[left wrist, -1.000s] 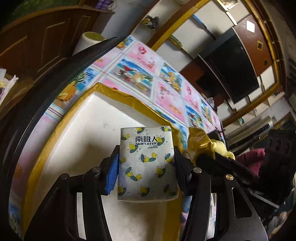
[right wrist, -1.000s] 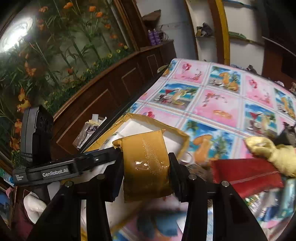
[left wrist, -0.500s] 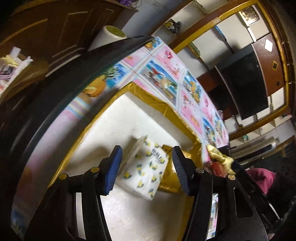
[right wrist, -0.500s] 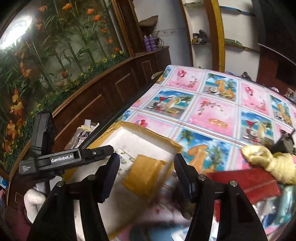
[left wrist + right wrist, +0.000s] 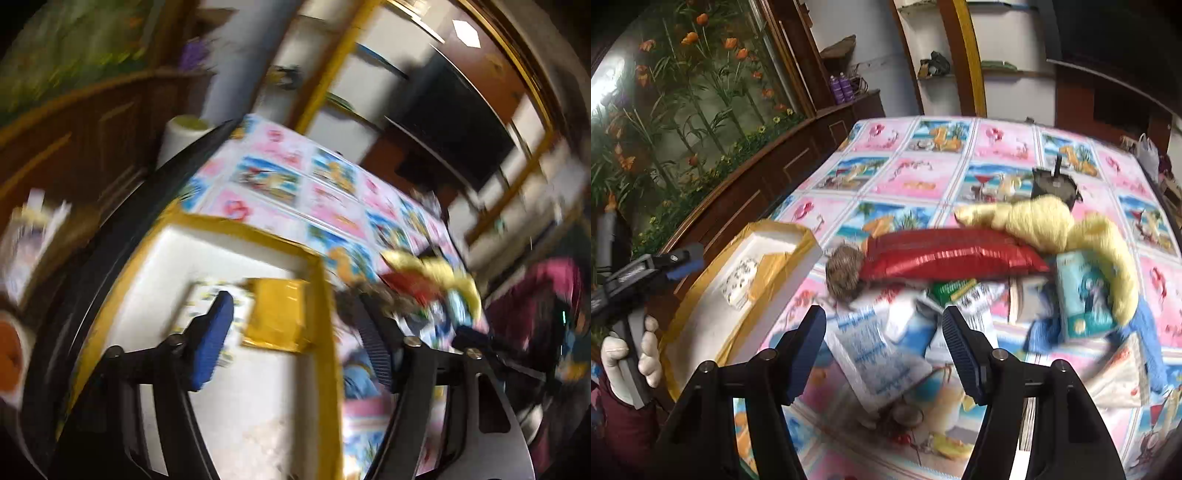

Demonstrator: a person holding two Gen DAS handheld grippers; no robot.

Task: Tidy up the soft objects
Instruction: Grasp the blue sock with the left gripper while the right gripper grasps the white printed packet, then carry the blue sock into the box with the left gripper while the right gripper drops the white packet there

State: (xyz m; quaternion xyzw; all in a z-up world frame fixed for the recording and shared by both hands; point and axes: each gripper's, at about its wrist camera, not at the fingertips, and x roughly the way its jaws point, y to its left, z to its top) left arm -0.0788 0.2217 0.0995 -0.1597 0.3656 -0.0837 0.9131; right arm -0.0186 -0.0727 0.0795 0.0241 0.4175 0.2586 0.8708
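A white foam box (image 5: 229, 258) with yellow taped rim sits at the table's left edge; it also shows in the right wrist view (image 5: 768, 240). Inside lie a white tissue pack with yellow print (image 5: 740, 275) (image 5: 240, 310) and a gold pouch (image 5: 277, 314) (image 5: 768, 271) side by side. My left gripper (image 5: 295, 339) is open and empty above the box's right rim. My right gripper (image 5: 884, 347) is open and empty above a pile of soft items: a red packet (image 5: 945, 254), a yellow cloth (image 5: 1052, 225), a teal pack (image 5: 1082, 291), white tissue packs (image 5: 875, 350).
The table (image 5: 923, 177) has a pink and blue picture cloth. A brown fuzzy ball (image 5: 846, 273) lies by the red packet. A dark device (image 5: 1052, 182) stands behind the yellow cloth. A wooden cabinet (image 5: 750, 184) runs along the left side.
Both grippers opened and let go: the tissue pack and the gold pouch now lie in the box. Both grippers have swung right, the right one over the pile.
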